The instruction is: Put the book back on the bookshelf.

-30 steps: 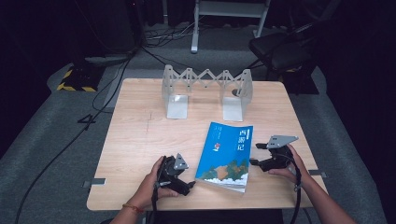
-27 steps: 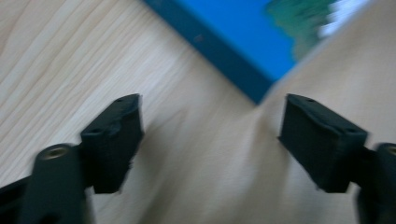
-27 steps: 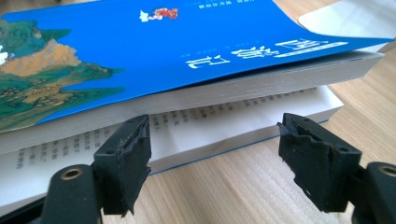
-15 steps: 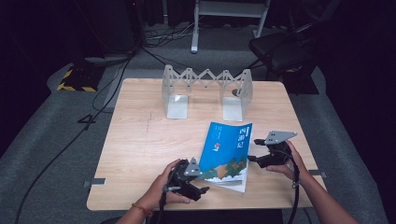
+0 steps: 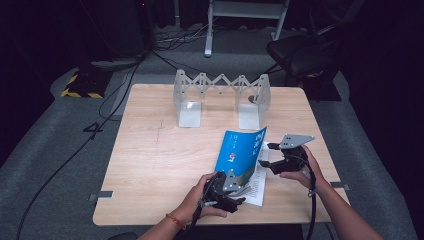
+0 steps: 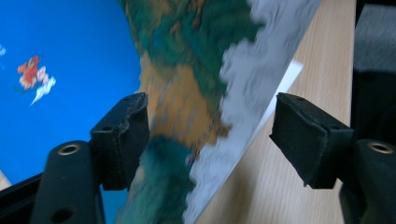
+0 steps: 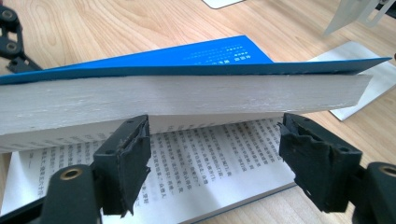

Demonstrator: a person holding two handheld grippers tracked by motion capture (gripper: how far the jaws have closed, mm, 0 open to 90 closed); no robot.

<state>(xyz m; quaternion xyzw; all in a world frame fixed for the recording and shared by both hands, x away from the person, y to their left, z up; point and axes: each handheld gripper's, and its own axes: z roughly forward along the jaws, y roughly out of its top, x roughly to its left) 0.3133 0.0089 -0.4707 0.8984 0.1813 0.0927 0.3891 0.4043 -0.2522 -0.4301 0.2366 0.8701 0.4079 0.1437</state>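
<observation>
Blue glossy cover w/ painted orange-green landscape: a paperback book (image 5: 241, 155) lies lower right of centre in high view, on a pale wood-grain desk (image 5: 150, 160). Long axis runs from lower right up toward the frame's top, tilted slightly right. Cover and the bulk of the pages are lifted off the bottom pages, opening toward the right.

High view gives the layout: left tongs (image 5: 239, 189) at the book's near corner, right tongs (image 5: 266, 155) at its right edge, and a folding white zigzag rack (image 5: 220, 92) standing at the desk's far side, well apart from the book.

Left gripper view adds what that misses: cover art close up, blurred, w/ a small red figure (image 6: 32, 77) on the blue at upper left. Book's corner sits between the black padded jaws, pads not pressing it; left tongs (image 6: 210, 135) released, jaws have just been closing.

Right gripper view shows the inside: thick white page block (image 7: 187, 100) seen edge-on under the blue cover, a printed text page (image 7: 205, 172) flat below. Right tongs (image 7: 212, 163) spread wide, jaws reaching into the gap under the raised block, gripping nothing. Pads look rough, frayed foam.
</observation>
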